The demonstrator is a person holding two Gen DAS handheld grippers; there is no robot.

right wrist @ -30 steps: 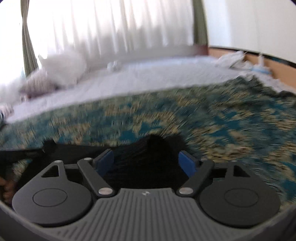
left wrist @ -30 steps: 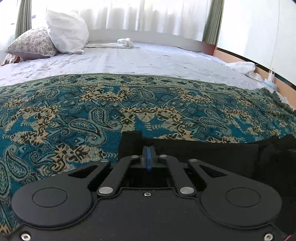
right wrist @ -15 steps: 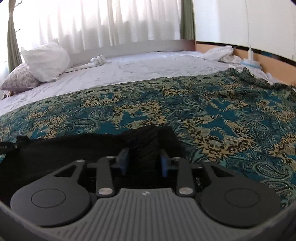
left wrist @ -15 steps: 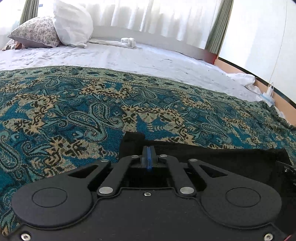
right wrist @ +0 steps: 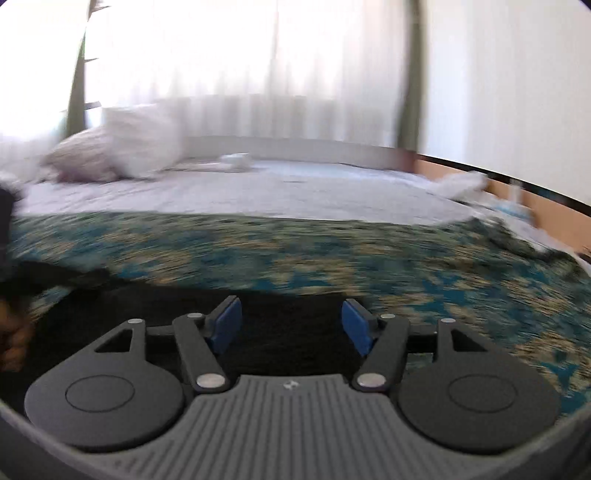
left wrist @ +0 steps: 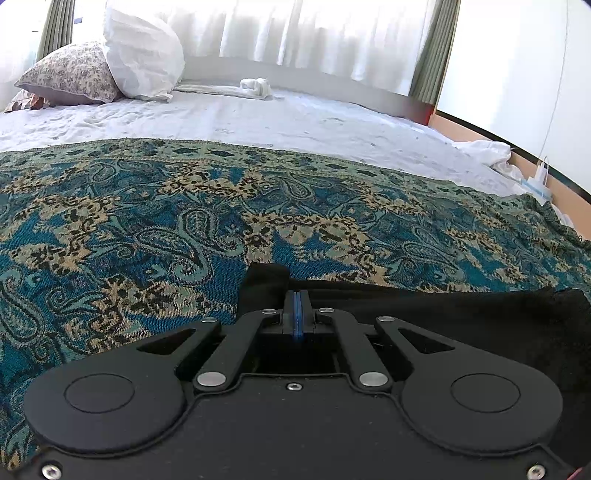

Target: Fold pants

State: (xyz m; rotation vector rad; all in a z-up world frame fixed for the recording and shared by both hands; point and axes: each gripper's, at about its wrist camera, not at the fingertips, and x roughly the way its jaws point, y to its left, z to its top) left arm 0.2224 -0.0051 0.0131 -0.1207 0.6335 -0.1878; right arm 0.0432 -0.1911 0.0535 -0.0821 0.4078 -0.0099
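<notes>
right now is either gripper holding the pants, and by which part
The left gripper is shut on the black pants at their near-left corner edge. The right gripper is open over the fabric, holding nothing.

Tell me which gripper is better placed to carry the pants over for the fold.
Probably the left gripper: it is shut on the pants. The right gripper is open over them, gripping nothing.

A big bed with a white sheet [left wrist: 280,122] fills the room ahead of the left gripper. A blue and tan swirly blanket [left wrist: 155,221] covers its near part. Far ahead and left lean a puffy white pillow [left wrist: 144,55] and a flowery pillow [left wrist: 70,74]. Bright thin white curtains [left wrist: 295,33] glow behind. A plain white wall [left wrist: 517,66] stands to the right.
</notes>
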